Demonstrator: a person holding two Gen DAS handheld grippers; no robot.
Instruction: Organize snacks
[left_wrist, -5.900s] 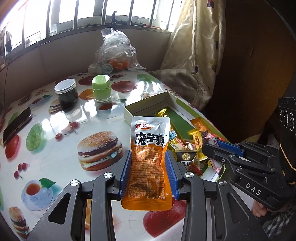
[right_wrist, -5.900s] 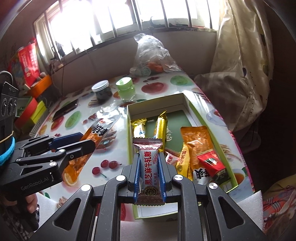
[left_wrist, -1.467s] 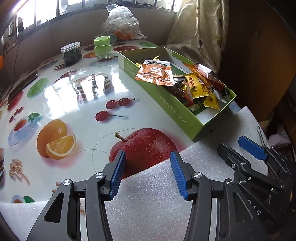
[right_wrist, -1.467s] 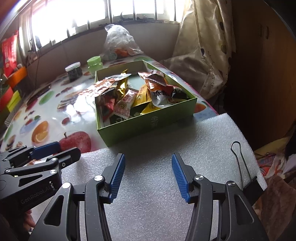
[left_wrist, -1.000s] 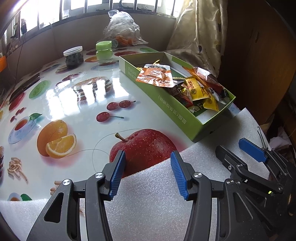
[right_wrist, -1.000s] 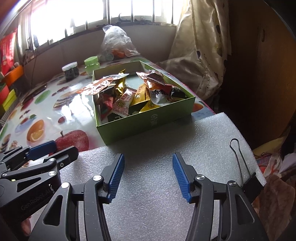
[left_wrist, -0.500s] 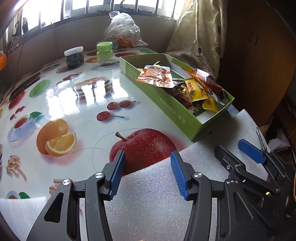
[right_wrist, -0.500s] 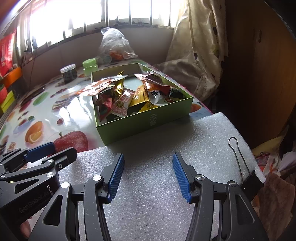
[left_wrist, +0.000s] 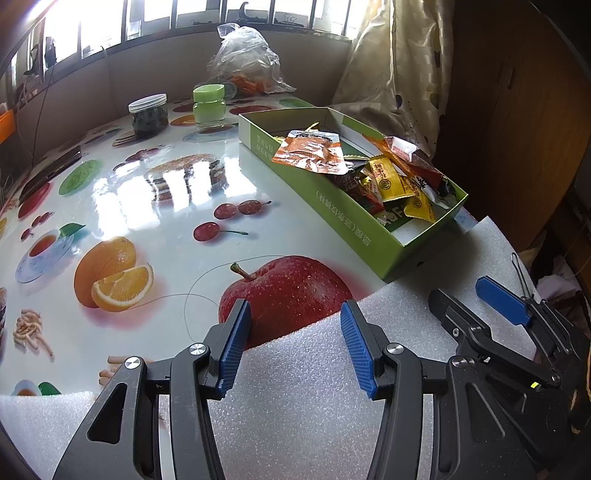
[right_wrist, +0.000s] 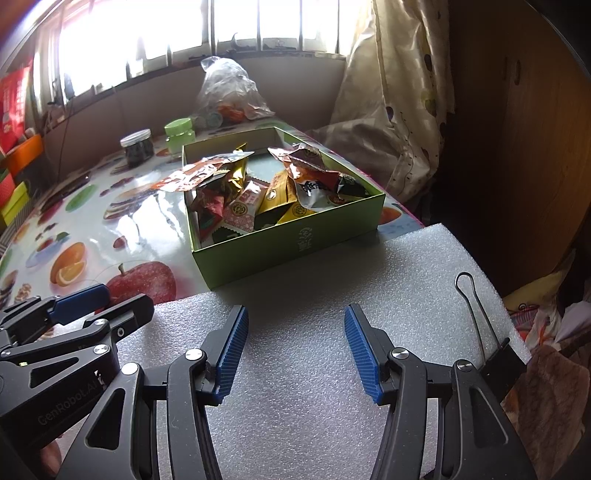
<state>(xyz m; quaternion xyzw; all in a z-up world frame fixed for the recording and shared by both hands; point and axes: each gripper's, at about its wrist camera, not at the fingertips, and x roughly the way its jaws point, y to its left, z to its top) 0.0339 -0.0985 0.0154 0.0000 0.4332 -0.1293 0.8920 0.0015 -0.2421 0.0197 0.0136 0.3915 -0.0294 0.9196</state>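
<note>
Foam sheet (right_wrist: 314, 314) lies nearest you, and both tools hang over it: your left gripper (left_wrist: 295, 343) and your right gripper (right_wrist: 295, 347) each have their blue pads spread wide with nothing between them. Neither touches a packet, so by my reading you are at the parking end of the job, or between picks if more sorting is wanted.

If you mean to rest, lower each tool flat on the foam and keep them side by side without knocking one against the other. Mind the binder clip (right_wrist: 491, 347) at the foam's right edge; its wire loop would catch a finger.

Just beyond the foam stands the green box (right_wrist: 295, 240), its near wall touching the foam's far edge. The snacks (right_wrist: 273, 192) are heaped inside, none seen loose on the table (left_wrist: 147, 206). One orange pouch (left_wrist: 310, 151) rides high on the pile and overhangs the left wall. If you tidy anything, I would judge that the one: come down from above, pinch it by its free edge, and slide it inward so it cannot tip out. Crinkly film slips, so close slowly.

Farther off, the dark jar (left_wrist: 148, 114), the green jar (left_wrist: 208, 103) and the plastic bag (left_wrist: 243, 59) stand well apart from the box and need no attention.
</note>
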